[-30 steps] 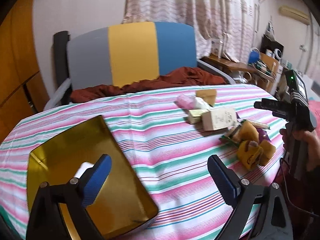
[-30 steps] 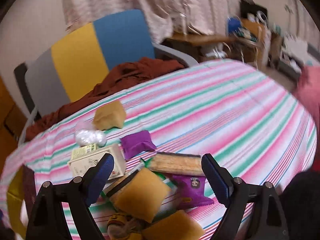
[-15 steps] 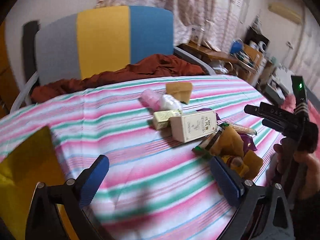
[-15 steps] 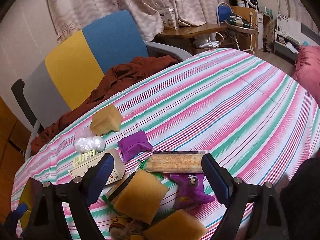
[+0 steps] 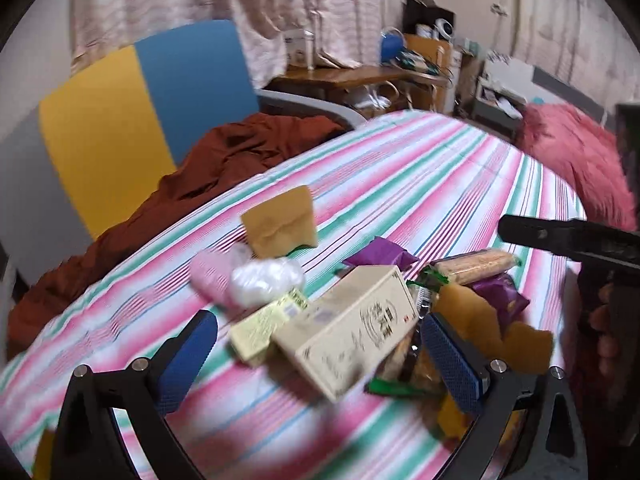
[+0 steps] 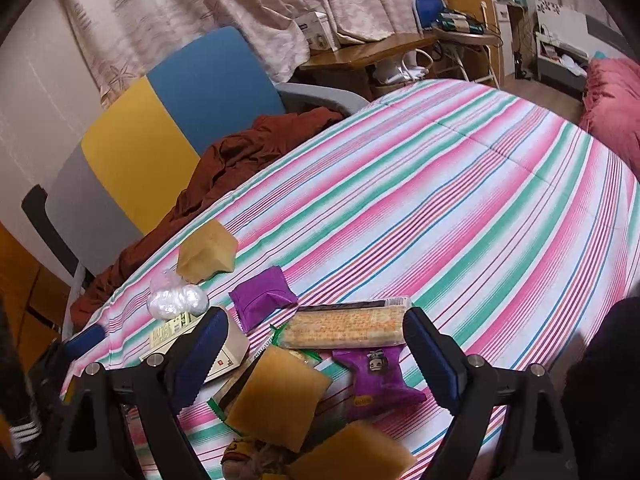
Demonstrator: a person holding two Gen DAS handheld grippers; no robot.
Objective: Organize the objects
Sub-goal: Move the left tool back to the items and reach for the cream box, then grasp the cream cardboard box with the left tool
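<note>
The left gripper [image 5: 316, 354] is swinging right off the gold tray, now out of its view, and is hovering with jaws wide open and empty around the cream box [image 5: 352, 330]. The right gripper [image 6: 314, 350] is staying over the near pile on the striped tabletop [image 6: 460, 184], jaws wide open and empty. Lying there are three tan packets [image 6: 206, 251], two purple packets [image 6: 263, 297], one cracker pack [image 6: 347, 327], one cream box and one yellow-green carton [image 5: 264, 326].
</note>
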